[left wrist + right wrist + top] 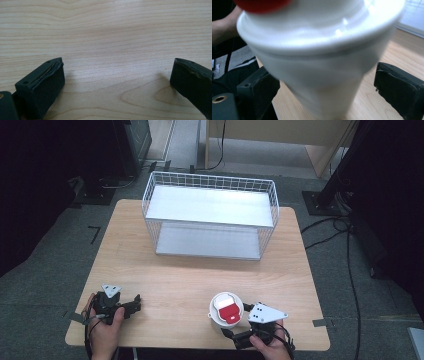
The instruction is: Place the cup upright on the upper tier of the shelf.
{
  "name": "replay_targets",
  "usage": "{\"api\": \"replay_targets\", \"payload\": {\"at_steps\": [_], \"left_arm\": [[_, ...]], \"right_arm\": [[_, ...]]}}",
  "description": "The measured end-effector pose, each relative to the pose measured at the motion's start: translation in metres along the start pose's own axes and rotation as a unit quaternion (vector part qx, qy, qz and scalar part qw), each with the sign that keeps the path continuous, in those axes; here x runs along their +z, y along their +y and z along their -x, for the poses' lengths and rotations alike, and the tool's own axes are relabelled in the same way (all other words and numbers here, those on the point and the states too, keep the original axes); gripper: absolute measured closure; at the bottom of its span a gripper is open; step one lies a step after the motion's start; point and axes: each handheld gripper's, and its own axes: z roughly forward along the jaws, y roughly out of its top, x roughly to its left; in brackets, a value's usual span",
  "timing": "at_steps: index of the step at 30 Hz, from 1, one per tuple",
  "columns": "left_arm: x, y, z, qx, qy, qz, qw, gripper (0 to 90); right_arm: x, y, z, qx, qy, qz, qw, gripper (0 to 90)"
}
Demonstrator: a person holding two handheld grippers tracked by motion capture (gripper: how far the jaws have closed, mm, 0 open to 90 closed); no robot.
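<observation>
white cup [226, 312] with a red-patched lid near the bench's [200, 285] front edge, right gripper [235, 332] wide around its base, pads apart from it, left gripper [135, 303] wide over bare wood at the front left corner, wire basket [210, 215] at the far edge

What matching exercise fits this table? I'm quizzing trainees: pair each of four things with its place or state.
Things:
1. wire basket
2. white cup
3. left gripper
4. right gripper

Places or states:
A. open, around the cup
B. far middle of the table
C. near edge, red on its lid
D. open over bare wood

Pairs: 1-B, 2-C, 3-D, 4-A
</observation>
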Motion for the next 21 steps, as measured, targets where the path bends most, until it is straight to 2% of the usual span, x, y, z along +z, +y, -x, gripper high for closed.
{"api": "replay_targets", "payload": {"at_steps": [12, 16, 21], "left_arm": [[0.000, 0.000, 0.000, 0.000, 0.000, 0.001, 1.0000, 0.0], [0.000, 0.000, 0.001, -0.002, -0.003, 0.001, 1.0000, 0.0], [0.000, 0.000, 0.001, -0.001, -0.003, 0.002, 1.0000, 0.0]], "right_arm": [[0.014, 0.005, -0.004, -0.017, 0.002, 0.011, 0.9998, 6.4], [0.018, 0.004, -0.007, -0.037, -0.012, 0.027, 0.9989, 6.4], [0.019, 0.005, -0.009, -0.046, -0.021, 0.036, 0.9981, 6.2]]}}
